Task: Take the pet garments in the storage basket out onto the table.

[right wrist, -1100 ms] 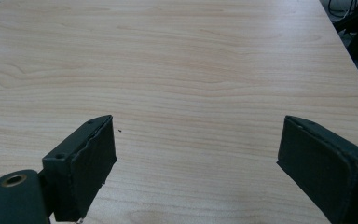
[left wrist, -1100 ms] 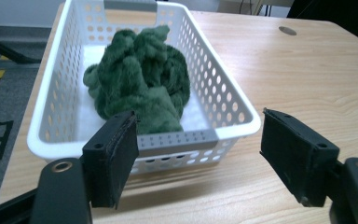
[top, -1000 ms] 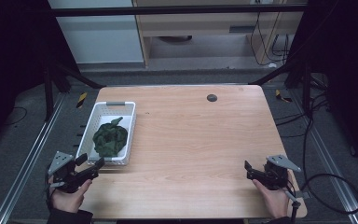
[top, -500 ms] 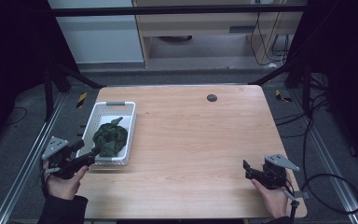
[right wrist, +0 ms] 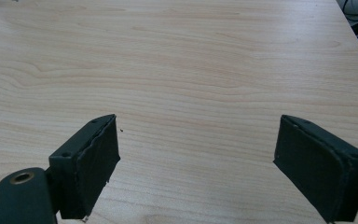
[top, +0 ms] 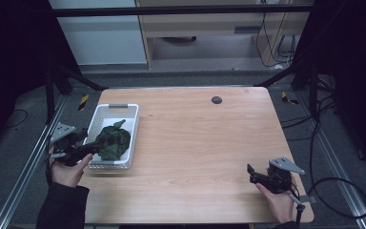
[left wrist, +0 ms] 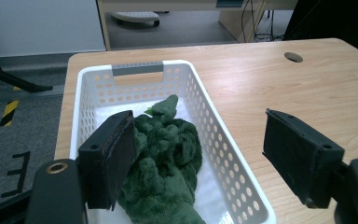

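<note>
left gripper (left wrist: pixel 200 154) jaws wide apart, straddling the near right wall of the white basket (left wrist: pixel 223 140): one jaw over the crumpled green cloth (left wrist: pixel 163 163), the other outside over the table (left wrist: pixel 307 84). risk: closing here would likely pinch the wall with the cloth and drag the basket. right gripper (right wrist: pixel 196 163) jaws also apart, bare wood between them, nothing held.

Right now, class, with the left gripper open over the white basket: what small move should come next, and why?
Probably lower the left gripper a little onto the green cloth. Its jaws stand wide apart, one above the cloth inside the white basket, one outside its wall, holding nothing. The right gripper is open over bare table.
</note>
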Demonstrator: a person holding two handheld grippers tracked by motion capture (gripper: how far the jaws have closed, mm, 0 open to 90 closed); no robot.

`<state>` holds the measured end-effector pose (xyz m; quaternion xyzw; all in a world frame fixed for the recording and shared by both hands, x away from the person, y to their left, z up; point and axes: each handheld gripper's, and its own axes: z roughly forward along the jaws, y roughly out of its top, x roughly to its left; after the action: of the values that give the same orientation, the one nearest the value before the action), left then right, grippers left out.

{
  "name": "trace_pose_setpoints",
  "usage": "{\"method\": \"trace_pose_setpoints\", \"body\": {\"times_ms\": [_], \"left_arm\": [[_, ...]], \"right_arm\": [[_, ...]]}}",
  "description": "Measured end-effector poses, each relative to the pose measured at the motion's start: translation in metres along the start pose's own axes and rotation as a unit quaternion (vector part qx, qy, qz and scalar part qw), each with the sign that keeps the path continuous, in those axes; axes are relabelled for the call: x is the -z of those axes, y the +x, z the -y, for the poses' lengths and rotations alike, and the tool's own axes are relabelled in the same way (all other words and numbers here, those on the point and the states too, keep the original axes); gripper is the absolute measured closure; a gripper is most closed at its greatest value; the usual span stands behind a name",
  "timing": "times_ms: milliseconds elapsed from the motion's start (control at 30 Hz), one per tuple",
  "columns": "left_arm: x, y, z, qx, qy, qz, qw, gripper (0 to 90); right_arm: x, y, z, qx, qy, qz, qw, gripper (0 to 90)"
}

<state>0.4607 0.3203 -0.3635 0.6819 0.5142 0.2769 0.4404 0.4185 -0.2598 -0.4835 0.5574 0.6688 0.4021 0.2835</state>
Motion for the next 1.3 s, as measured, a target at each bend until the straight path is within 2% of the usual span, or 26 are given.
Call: {"method": "trace_pose_setpoints", "body": {"times_ms": [233,500,700,967,1133,1300], "left_arm": [[-0.010,0.003,-0.005,-0.009,0.012,0.001,0.9999,24.6],[-0.026,0.012,-0.014,-0.024,0.045,0.003,0.9987,24.5],[-0.033,0.012,-0.021,-0.033,0.058,0.004,0.9978,24.2],[-0.045,0.016,-0.030,-0.045,0.090,0.000,0.9949,23.8],[-0.052,0.018,-0.033,-0.044,0.102,-0.001,0.9938,23.5],[-0.060,0.021,-0.034,-0.049,0.126,-0.004,0.9909,23.2]], "right_arm": [[0.000,-0.001,0.000,0.000,0.001,-0.001,1.0000,13.4],[-0.002,0.001,0.001,0.004,0.009,-0.004,0.9999,12.9],[-0.003,0.000,0.001,0.008,0.009,-0.004,0.9999,12.8],[-0.003,0.000,0.001,0.006,0.012,-0.004,0.9999,12.6],[-0.004,0.000,0.001,0.010,0.014,-0.005,0.9998,12.4],[-0.004,-0.001,0.001,0.009,0.013,-0.003,0.9999,12.3]]}}
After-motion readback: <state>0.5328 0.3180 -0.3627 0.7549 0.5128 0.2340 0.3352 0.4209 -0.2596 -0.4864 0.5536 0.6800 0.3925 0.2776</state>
